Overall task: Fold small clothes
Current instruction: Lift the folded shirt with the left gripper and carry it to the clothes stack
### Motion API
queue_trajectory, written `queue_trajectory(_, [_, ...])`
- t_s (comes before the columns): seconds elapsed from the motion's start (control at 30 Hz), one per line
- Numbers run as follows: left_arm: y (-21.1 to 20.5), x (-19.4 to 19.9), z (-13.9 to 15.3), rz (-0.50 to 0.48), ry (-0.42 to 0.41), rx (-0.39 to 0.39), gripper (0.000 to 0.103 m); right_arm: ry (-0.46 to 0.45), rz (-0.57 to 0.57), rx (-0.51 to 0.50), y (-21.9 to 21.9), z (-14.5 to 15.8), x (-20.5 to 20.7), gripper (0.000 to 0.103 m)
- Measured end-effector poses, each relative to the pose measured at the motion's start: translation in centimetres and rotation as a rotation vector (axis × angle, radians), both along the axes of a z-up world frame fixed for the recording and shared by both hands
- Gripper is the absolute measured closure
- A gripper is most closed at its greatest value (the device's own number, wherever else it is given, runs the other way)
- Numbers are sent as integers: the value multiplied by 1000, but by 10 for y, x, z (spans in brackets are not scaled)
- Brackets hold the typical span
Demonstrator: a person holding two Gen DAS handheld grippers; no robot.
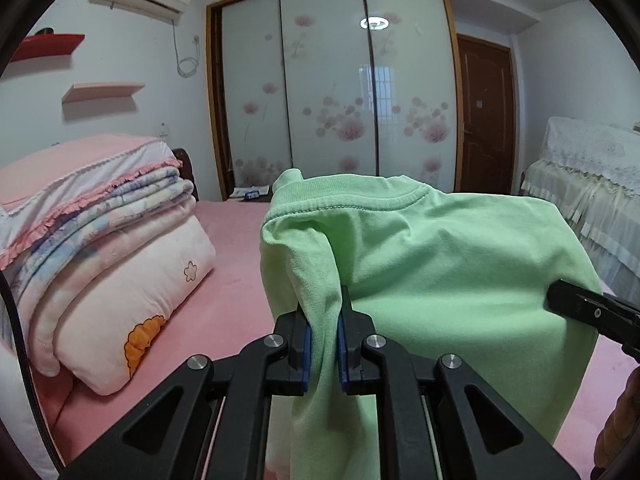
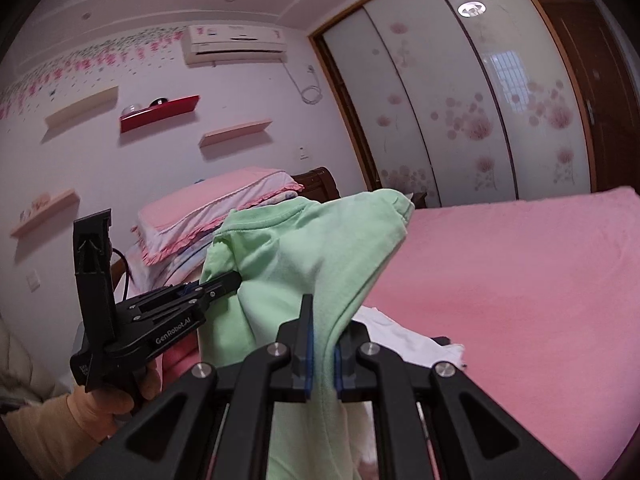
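Green shirt [image 1: 440, 260] hangs in the air above the pink bed [image 1: 224, 280], pinched at two points. In the left wrist view, the left gripper [image 1: 323, 344] is clenched on a bunched fold of the shirt just below the ribbed collar, while the tip of the right gripper [image 1: 576, 304] bites the cloth at the far right. Folded quilts [image 1: 112, 240] are stacked at the bed's left edge. To do this step well, I would keep both pinches firm, draw the hands apart until the cloth hangs flat, then lower it onto a bare part of the bed.

In the right wrist view, the right gripper [image 2: 322, 354] is clamped on a narrow ridge of the shirt. Only this view shows the whole left gripper [image 2: 228, 280] from the side, the hand [image 2: 120, 396] holding it, a white cloth [image 2: 404, 336] lying on the bed beneath the shirt, and the wide free stretch of bed to the right.
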State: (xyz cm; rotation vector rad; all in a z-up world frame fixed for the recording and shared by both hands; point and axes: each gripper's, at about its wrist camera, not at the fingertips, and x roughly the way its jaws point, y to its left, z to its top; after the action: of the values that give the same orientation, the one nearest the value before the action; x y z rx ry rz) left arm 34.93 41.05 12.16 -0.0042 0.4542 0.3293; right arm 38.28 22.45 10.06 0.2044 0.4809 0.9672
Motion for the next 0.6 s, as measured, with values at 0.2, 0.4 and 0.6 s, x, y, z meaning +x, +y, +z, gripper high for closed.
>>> queue_trajectory(0.2, [37,73,-50,-10,142,48,94,148,-19,16,33,-55,62,96])
queue_trajectory(0.4, [45,126,-114,-23,255,68,89,238,-78,-44,34,-110,96,96])
queue_trajectory(0.6, [53,137,-132,26,317,72,70,318,-99,-112,27,-134,118,87])
